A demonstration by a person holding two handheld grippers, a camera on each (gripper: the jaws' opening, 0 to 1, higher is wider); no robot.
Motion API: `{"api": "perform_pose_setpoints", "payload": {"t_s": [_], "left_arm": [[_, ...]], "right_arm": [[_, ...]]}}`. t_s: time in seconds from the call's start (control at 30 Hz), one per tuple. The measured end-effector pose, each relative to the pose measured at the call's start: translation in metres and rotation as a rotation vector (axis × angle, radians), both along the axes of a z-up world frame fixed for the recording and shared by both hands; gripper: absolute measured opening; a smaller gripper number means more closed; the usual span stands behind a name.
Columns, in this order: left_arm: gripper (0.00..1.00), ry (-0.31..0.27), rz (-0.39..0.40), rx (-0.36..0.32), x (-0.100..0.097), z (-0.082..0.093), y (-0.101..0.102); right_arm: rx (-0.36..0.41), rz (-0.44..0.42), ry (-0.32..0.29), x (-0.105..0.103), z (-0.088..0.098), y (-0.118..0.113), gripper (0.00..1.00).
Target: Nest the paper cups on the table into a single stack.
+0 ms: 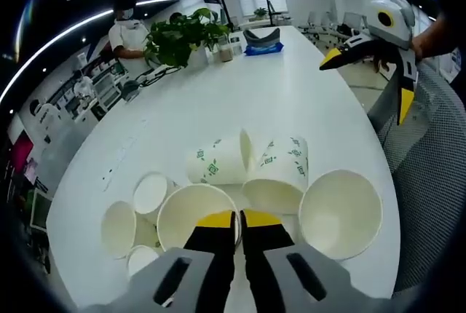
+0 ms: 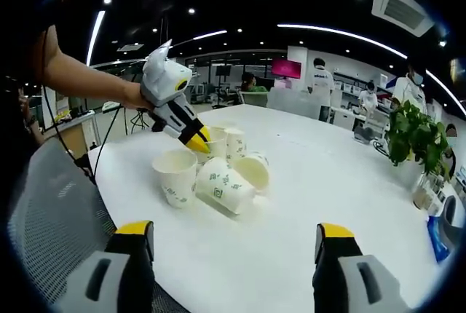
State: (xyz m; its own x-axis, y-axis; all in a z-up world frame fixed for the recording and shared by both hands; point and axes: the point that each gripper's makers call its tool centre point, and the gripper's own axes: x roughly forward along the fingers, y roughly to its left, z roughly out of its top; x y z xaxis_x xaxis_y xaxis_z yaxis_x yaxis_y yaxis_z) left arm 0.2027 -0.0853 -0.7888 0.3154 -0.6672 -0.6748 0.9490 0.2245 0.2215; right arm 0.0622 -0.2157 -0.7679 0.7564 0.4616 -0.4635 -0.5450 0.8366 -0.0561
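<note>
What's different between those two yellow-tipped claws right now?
The left gripper has its jaws pressed together, while the right gripper has its jaws spread wide apart. The left gripper hovers right over the cluster of paper cups, close to an upright one; the right gripper hangs back from the cups, near the edge of the white table. Both have grey bodies with yellow tips and hold nothing.

Our two grippers, one shut, one spread
Our left gripper [image 1: 238, 220] has fingers pressed together; our right gripper [image 2: 234, 240] gapes wide.

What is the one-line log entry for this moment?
left tool: shut, over cups | right tool: open, empty | cups: unstacked, two lying
</note>
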Motion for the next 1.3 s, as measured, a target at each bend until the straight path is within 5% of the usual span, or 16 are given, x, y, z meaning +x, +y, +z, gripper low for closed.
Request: {"api": "perform_pose_setpoints", "payload": {"t_s": [1.3], "left_arm": [[0.00, -0.007, 0.034, -0.062, -0.026, 0.063, 0.018]], "right_arm": [[0.002, 0.032, -0.015, 0.000, 0.002, 0.004, 0.94]]}}
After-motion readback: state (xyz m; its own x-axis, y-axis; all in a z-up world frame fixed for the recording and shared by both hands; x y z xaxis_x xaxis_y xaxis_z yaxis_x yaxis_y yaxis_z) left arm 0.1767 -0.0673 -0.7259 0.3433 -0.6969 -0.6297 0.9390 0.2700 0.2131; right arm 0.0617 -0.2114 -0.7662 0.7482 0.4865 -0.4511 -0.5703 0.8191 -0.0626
